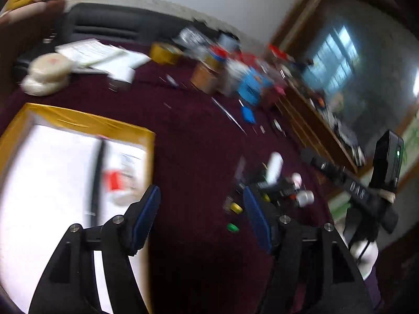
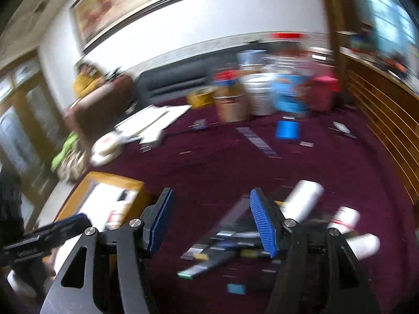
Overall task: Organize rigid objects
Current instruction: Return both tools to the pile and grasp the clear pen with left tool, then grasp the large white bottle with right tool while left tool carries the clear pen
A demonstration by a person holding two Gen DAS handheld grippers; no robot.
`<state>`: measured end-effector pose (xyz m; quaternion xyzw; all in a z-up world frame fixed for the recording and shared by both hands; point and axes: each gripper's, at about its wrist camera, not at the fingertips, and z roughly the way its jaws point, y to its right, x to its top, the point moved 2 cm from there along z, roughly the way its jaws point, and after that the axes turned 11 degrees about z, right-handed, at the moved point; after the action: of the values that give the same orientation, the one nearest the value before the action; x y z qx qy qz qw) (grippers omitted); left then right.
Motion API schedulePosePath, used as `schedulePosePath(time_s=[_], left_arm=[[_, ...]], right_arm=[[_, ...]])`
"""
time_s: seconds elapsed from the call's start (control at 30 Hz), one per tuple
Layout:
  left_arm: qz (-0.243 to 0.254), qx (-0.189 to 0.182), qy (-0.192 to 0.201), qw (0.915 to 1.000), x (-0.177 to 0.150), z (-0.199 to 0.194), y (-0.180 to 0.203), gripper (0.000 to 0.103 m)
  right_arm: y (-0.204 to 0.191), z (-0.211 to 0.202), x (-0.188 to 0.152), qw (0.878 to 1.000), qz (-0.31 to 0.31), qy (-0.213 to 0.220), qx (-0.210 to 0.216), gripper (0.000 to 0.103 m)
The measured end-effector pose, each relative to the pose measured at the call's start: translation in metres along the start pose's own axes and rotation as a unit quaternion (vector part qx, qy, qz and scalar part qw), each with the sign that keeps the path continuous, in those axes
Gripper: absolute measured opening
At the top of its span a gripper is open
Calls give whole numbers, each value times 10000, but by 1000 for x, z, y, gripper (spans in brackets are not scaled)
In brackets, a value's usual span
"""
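Observation:
Both views are blurred by motion. My left gripper (image 1: 201, 209) is open and empty above the dark red tabletop (image 1: 199, 157). A shallow box with a yellow taped rim (image 1: 78, 123) lies to its left, holding white contents. A pile of small items (image 1: 280, 185), white tubes and dark pieces, lies to its right, with a yellow cap (image 1: 235, 207) and a green cap (image 1: 232, 227). My right gripper (image 2: 210, 214) is open and empty above the same pile (image 2: 235, 238); white tubes (image 2: 303, 201) lie to its right. The box (image 2: 115, 180) is at its left.
At the table's back stand jars, tins and a blue box (image 1: 251, 83), a yellow tape roll (image 1: 165, 52), papers (image 1: 99, 55) and round white containers (image 1: 49, 70). A blue item (image 2: 286, 130) lies mid-table. The other gripper (image 1: 371, 191) shows at right. A wooden cabinet (image 2: 385, 110) borders the right.

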<state>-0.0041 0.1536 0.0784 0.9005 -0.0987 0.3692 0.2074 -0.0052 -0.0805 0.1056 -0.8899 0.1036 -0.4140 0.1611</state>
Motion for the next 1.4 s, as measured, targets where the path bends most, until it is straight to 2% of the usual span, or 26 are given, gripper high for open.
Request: schedulePosePath(time_s=[0.17,0.27,0.4,0.53,0.73,0.83,0.9,0.97,1.0,1.03,1.1,1.17,1.3,1.37,1.4], left_arm=[[268,-182,-577,9978,-5,49,43,65],[445,-198,-665,9966,-2,74,61,64],[672,33,-883,9938,7,110,68,44],[919,348,-1219,9877,9,145,70,42],[1233,469,-1248,9834,15,168,80,45],[1482,546,-1315,9787,16,179,85,45],[1792,731,-1390,9712,14,182,92,45],[2198,948,-1340,9616,10,182,100,37],[2347,1028,-1326,9575,8,179,102,17],[2401,1090,-1333,9554,7,176,101,6],[2467,1225,-1370,9515,2,167,95,6],[2416,1342,-1324,9519,-1,160,87,6],[2021,1349,-1211,9624,-12,145,74,7],[2045,1523,-1094,9607,-14,147,78,7],[2219,1702,-990,9550,-17,150,84,5]], right_arm=[[100,-13,8,9946,894,278,-437,55],[140,-13,8,9901,1177,448,-622,55],[171,-2,4,9860,1514,477,-519,55],[182,5,1,9850,1634,411,-385,55],[180,3,-9,9870,1553,359,-210,55],[179,3,-12,9874,1539,306,-182,55],[180,4,-13,9873,1555,287,-181,55],[181,4,-14,9868,1587,272,-176,55],[182,4,-14,9867,1597,266,-173,55],[183,5,-14,9866,1604,259,-170,55],[183,6,-15,9863,1625,225,-171,55],[183,7,-16,9863,1630,199,-172,55],[181,8,-17,9871,1568,202,-236,55],[180,9,-17,9878,1517,198,-284,55],[180,9,-17,9880,1505,198,-290,55]])
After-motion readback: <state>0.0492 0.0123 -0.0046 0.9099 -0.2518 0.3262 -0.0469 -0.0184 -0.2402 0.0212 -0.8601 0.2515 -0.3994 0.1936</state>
